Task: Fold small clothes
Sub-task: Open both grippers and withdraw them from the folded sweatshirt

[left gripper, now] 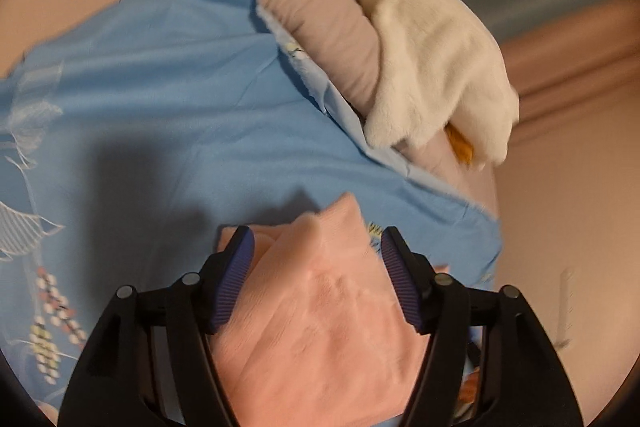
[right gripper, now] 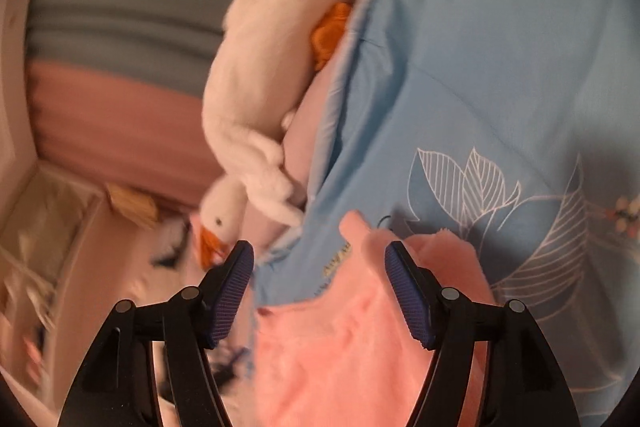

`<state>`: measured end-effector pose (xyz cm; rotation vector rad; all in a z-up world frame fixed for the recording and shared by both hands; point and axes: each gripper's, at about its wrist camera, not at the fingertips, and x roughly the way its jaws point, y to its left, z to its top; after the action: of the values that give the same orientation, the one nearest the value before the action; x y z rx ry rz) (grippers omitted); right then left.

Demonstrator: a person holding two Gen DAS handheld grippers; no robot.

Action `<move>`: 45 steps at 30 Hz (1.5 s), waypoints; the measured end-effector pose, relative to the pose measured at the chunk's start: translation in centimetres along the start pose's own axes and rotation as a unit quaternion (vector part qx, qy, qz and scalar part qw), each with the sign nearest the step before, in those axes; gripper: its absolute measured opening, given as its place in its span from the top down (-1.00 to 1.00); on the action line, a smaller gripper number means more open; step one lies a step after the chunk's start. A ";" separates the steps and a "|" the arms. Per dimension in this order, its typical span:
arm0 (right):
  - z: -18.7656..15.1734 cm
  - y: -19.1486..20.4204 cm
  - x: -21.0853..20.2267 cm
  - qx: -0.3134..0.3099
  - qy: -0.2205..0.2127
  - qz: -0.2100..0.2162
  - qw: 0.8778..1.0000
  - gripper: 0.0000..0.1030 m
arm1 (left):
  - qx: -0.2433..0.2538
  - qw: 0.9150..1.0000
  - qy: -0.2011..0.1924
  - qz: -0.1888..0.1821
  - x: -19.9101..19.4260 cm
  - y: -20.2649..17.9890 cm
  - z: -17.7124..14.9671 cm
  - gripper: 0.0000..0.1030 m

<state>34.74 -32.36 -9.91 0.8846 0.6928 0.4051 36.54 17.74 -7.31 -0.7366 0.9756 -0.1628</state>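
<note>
The left gripper (left gripper: 318,241), a black linkage frame carrying two ribbed blue-purple pads (left gripper: 236,277), is holding its jaws spread wide. It is hovering over the folded pink fleece garment (left gripper: 320,327), whose cloth is showing in the gap between the fingers, with neither pad pinching it. Both fingers are pointing forward, past the garment's far corner.

The right gripper (right gripper: 320,255), of the same black build with ribbed blue-purple pads (right gripper: 408,295), is likewise standing with its jaws well apart. Its right finger is lying over the pink fleece garment (right gripper: 340,359), while its left finger is sitting off the garment's left edge. Whether either pad is touching the cloth cannot be told.
</note>
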 end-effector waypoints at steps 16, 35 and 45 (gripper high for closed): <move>-13.7 6.0 4.3 -0.401 0.112 -0.246 0.875 0.28 | 0.268 0.957 0.025 0.111 4.1 -3.0 -12.7 0.09; -19.2 10.1 5.8 -0.447 0.143 -0.161 0.868 0.28 | 0.283 0.952 0.011 0.119 1.9 -2.2 -16.0 0.08; -19.0 8.9 5.5 -0.385 0.151 -0.158 0.897 0.27 | 0.268 0.957 -0.003 0.109 -0.1 -2.7 -17.1 -0.18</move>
<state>25.08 -13.24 -13.13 -0.0523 0.8531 0.4762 23.33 7.34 -11.44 -0.1301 0.9427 -0.2200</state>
